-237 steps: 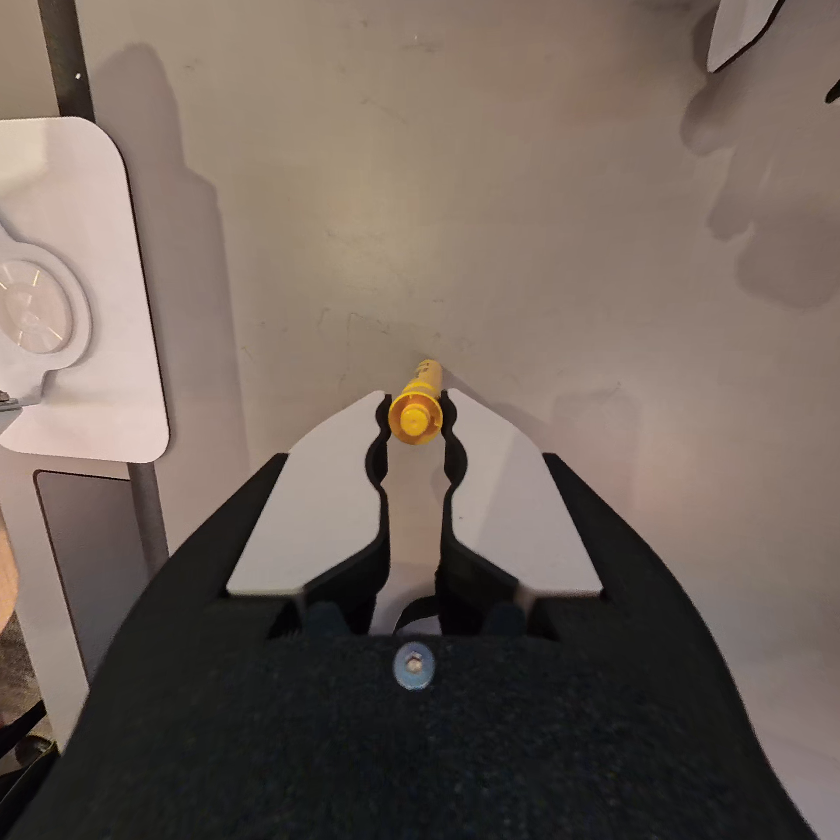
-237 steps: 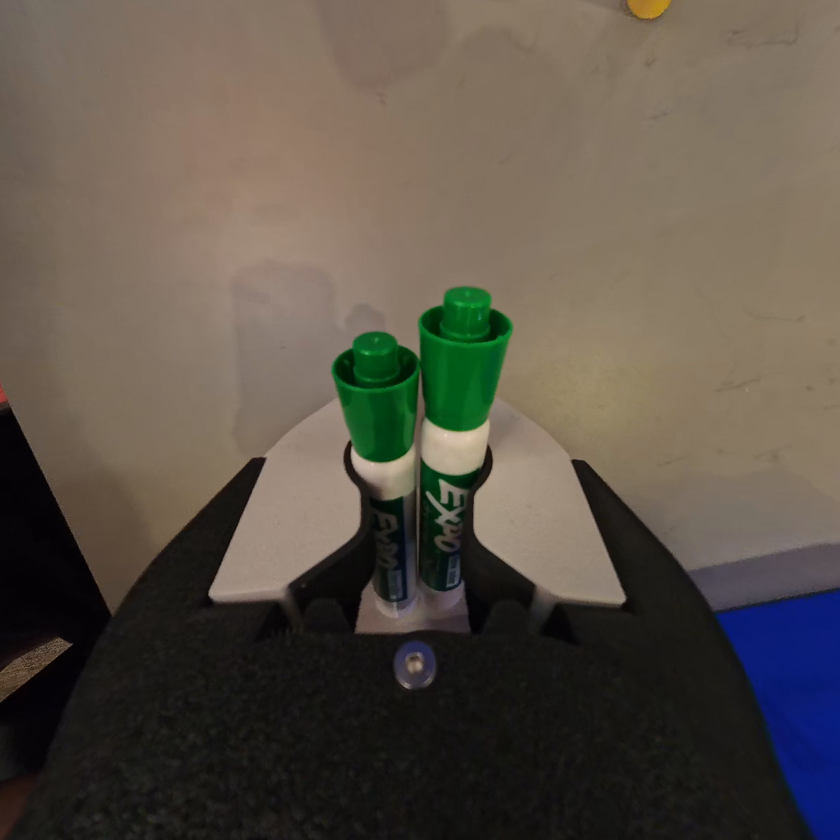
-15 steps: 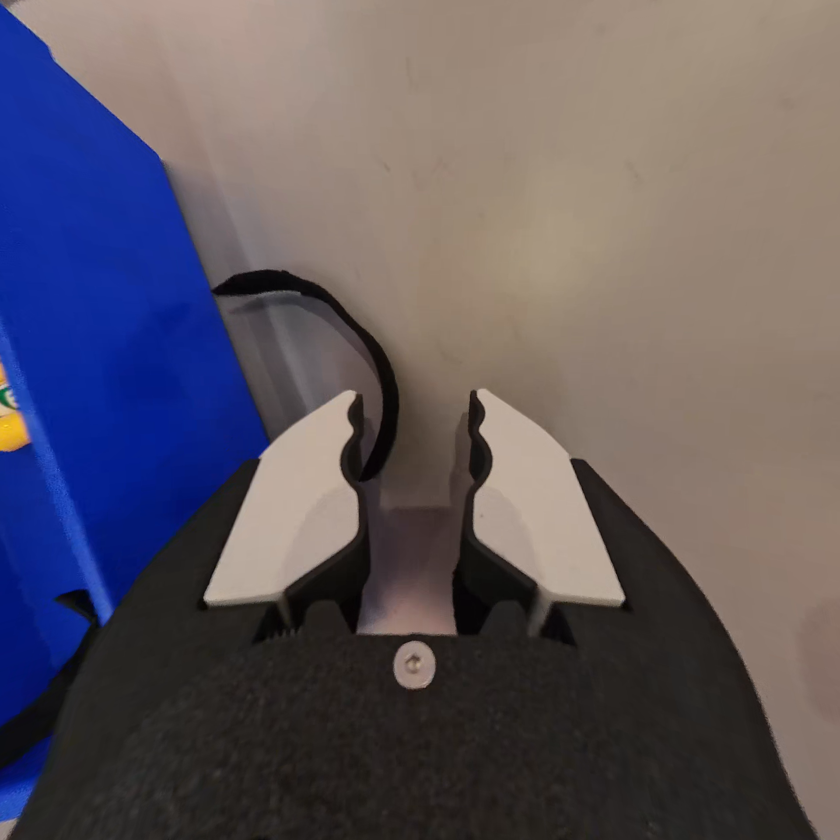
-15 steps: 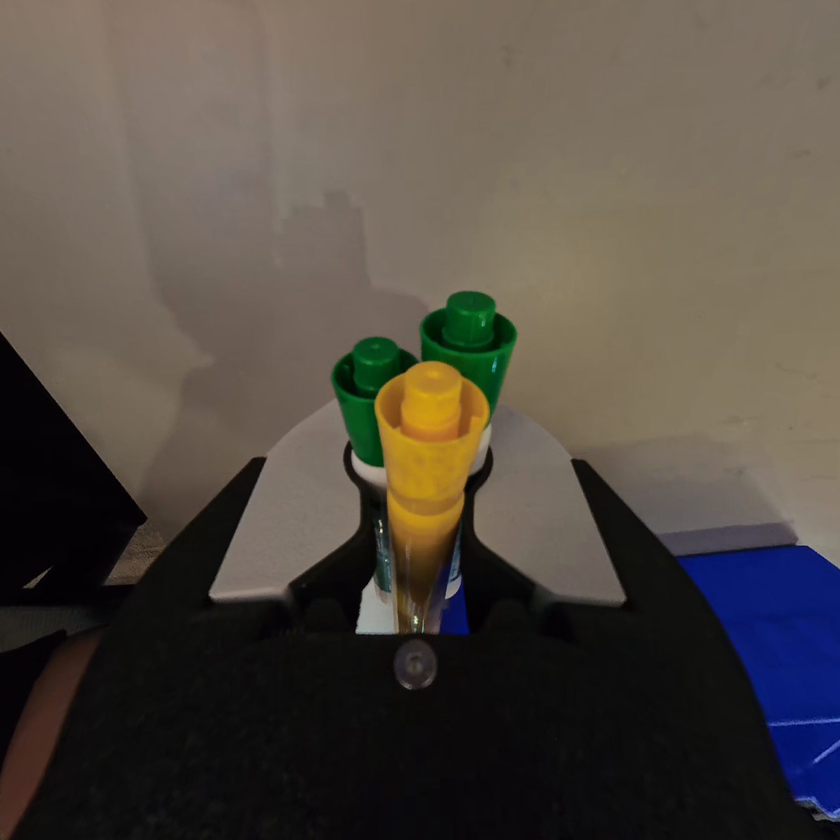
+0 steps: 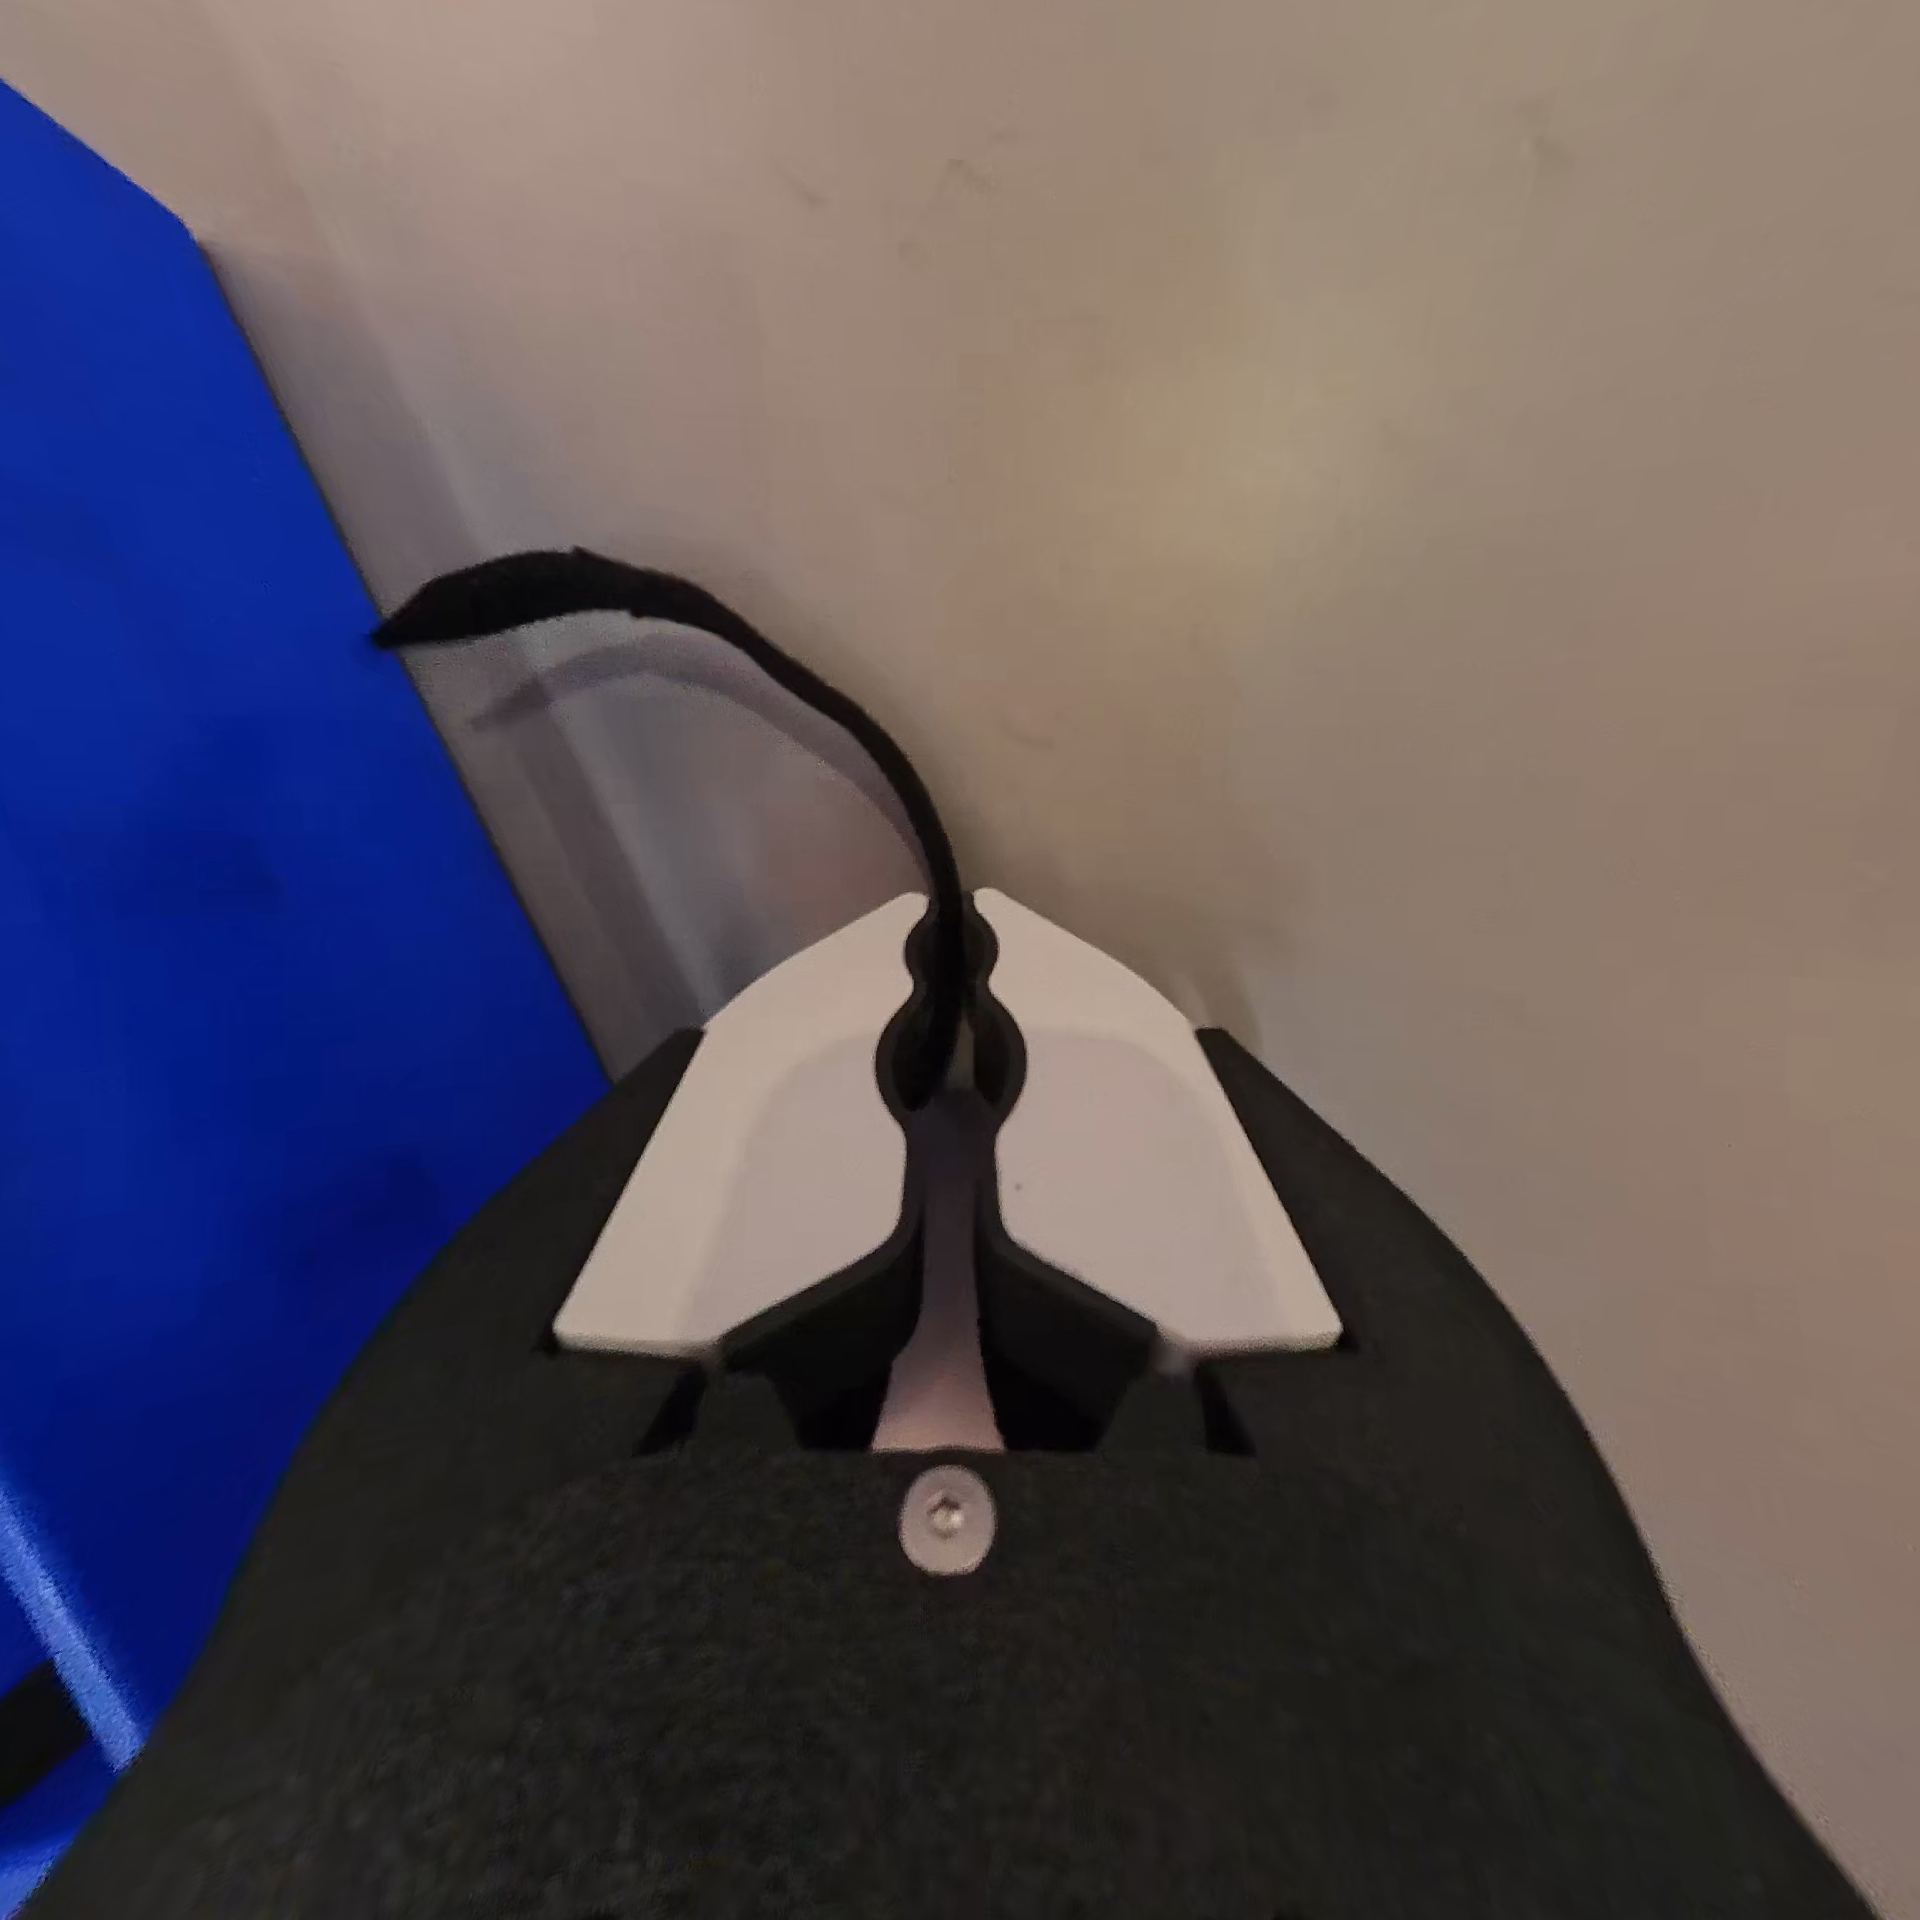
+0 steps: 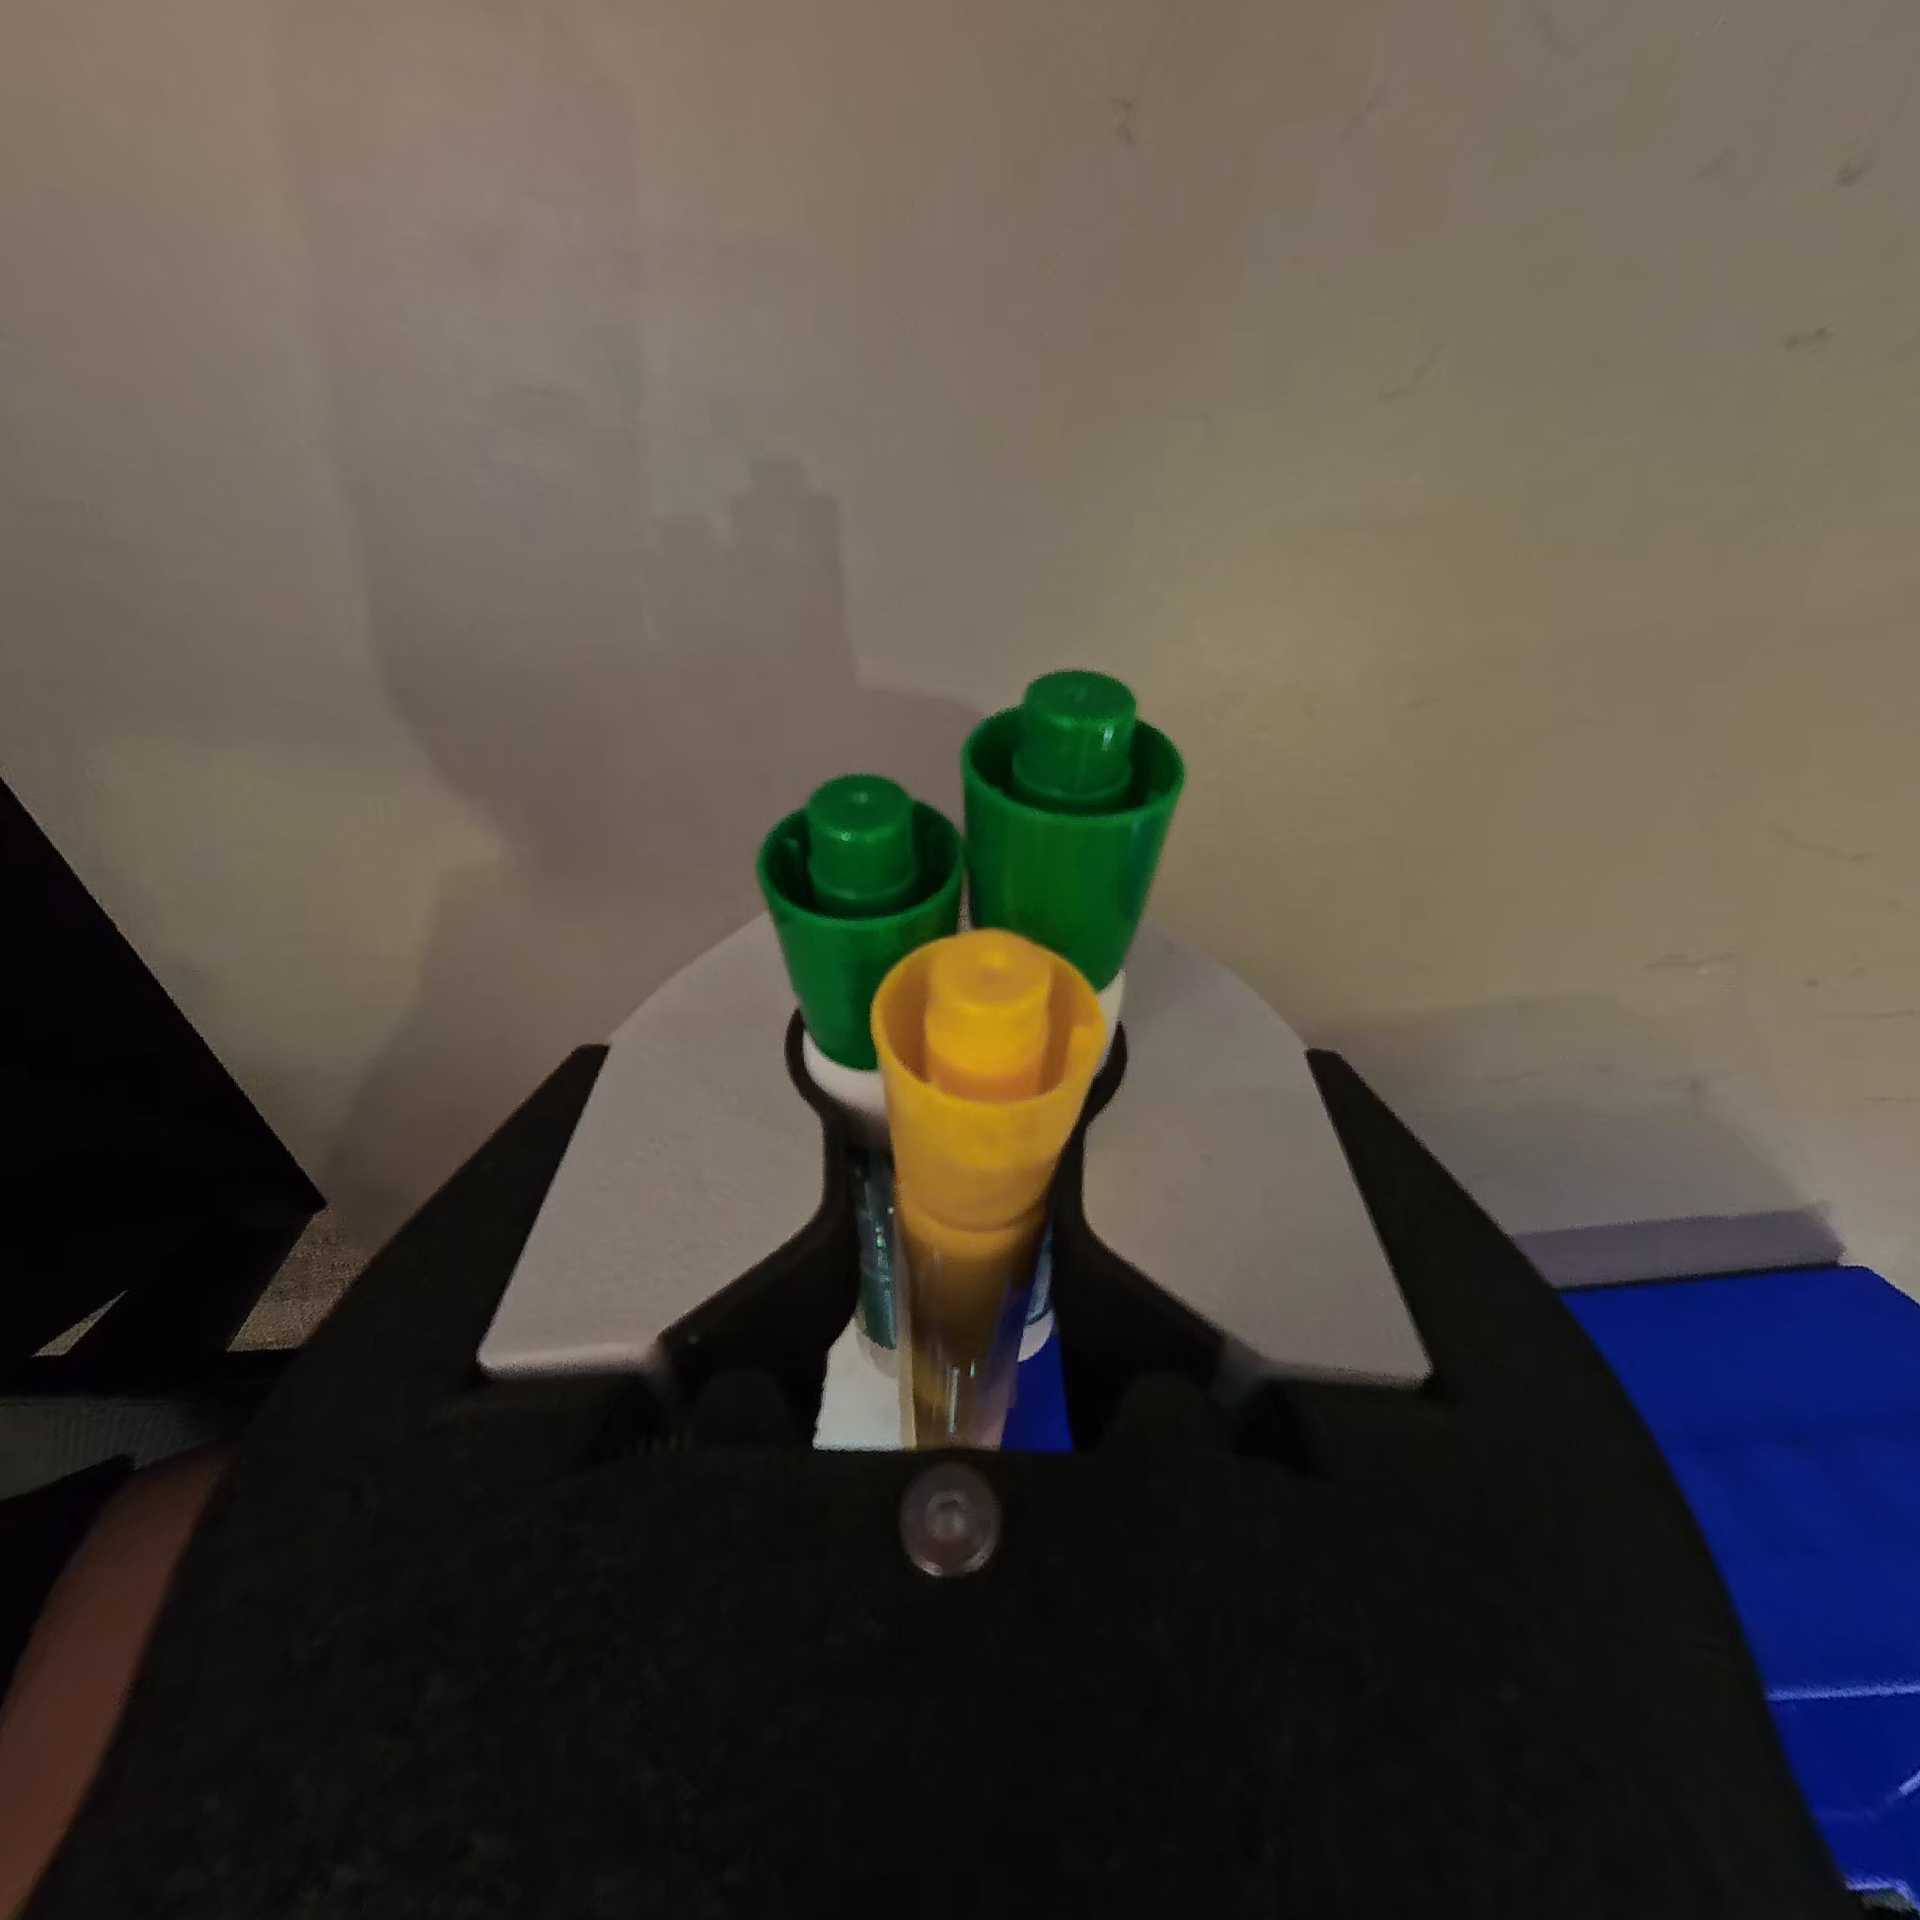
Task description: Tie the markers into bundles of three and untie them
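Left gripper (image 5: 951, 940) pinching the limp black strap (image 5: 831, 717) by its end; right gripper (image 6: 961, 1039) clamping three rigid markers (image 6: 982, 1081) mid-barrel

Blue box (image 5: 187, 831) at left on pale tabletop (image 5: 1351, 520); black slab (image 6: 114, 1091) at far left.

Left wrist view: looking forward along left gripper (image 5: 951, 940), close over beige table (image 5: 1351, 520). Right wrist view: same along right gripper (image 6: 961, 1049). Shared: table, blue box (image 5: 187, 831).
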`<state>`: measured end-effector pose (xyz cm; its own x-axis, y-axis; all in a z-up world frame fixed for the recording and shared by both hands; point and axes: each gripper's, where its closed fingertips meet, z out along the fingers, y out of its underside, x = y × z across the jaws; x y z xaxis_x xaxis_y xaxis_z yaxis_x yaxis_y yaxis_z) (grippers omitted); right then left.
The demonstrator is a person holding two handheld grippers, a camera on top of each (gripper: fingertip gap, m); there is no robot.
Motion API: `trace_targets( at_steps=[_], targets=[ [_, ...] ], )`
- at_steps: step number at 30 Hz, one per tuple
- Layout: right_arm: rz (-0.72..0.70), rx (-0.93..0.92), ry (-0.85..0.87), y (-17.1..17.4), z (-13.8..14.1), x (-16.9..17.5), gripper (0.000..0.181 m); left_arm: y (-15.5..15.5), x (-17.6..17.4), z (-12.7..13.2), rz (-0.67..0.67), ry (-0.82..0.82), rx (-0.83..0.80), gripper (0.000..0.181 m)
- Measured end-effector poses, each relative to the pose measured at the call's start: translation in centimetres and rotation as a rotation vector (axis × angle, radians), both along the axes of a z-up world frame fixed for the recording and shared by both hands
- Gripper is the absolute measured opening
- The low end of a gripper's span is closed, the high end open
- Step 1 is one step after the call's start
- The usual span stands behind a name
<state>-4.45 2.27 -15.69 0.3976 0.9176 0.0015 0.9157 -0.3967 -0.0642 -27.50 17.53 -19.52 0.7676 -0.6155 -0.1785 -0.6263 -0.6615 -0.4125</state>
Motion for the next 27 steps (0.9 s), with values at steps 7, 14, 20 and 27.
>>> trace_targets(
  at_steps=[7, 14, 20, 27],
  targets=[
    [0.010, -0.101, -0.135, 0.1, -1.0, 0.8, 0.041, -1.9, 1.9, 0.7, -0.099, -0.106, 0.050, 0.002],
    [0.093, -0.204, -0.428, 1.0, 0.1, 2.1, 0.042, -3.1, 2.1, 2.4, -0.130, -0.192, 0.094, 0.001],
    [0.147, -0.177, -0.404, 1.6, 0.7, 0.9, 0.042, -3.6, 1.1, 2.5, -0.129, -0.230, 0.075, 0.002],
    [0.139, -0.225, -0.411, 0.6, 0.9, 0.6, 0.042, -3.7, 0.8, 2.4, -0.131, -0.230, 0.060, 0.002]
  ],
)
